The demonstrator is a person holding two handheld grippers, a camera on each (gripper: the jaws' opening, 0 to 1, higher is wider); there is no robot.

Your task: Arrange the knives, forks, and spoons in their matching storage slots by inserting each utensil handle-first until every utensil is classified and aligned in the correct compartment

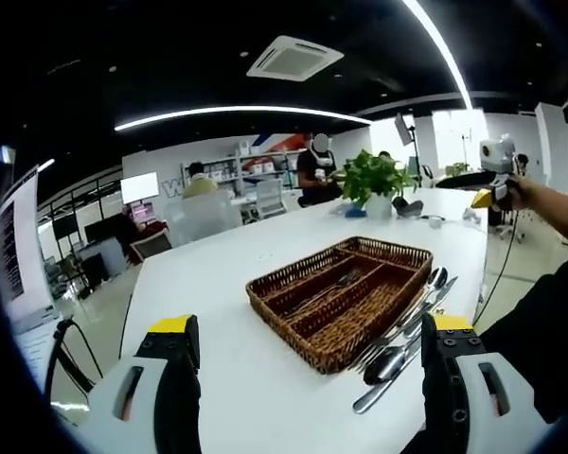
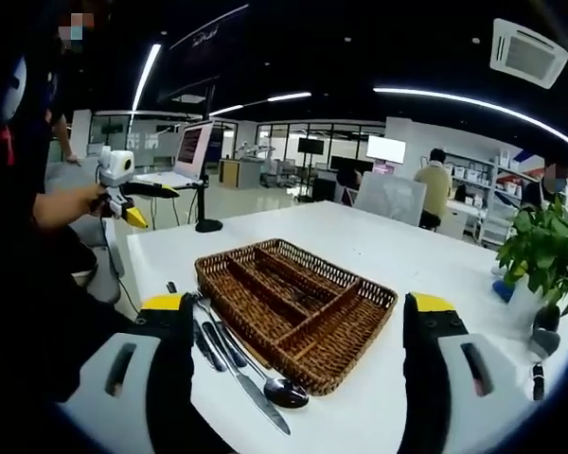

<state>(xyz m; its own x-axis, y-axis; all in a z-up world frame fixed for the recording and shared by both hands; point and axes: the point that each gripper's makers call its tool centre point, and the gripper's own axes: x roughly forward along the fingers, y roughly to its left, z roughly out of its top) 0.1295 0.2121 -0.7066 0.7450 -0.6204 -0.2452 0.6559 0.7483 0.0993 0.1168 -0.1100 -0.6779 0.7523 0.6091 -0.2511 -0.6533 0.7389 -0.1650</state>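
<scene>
A brown wicker cutlery tray (image 1: 265, 295) with long compartments sits on the white table (image 1: 218, 274). Some dark cutlery lies in a middle slot (image 1: 333, 284). Loose spoons and a knife (image 1: 398, 352) lie on the table along the tray's side. In the right gripper view the same tray (image 2: 371, 326) has a knife (image 2: 251, 390) and a spoon (image 2: 286, 392) beside its near-left edge. My left gripper (image 1: 312, 326) is open in front of the tray, holding nothing. My right gripper (image 2: 298, 303) is open too, jaws either side of the tray. Each gripper also appears far off in the other's view (image 1: 490, 180) (image 2: 121, 184).
A potted plant (image 1: 371, 180) (image 2: 544, 251) stands at the table's far end with small dark objects (image 1: 409, 205) beside it. A screen on a stand (image 2: 194, 156) rises past the table's corner. People sit at desks behind (image 1: 201, 180). The table edge (image 1: 133, 312) drops to the floor.
</scene>
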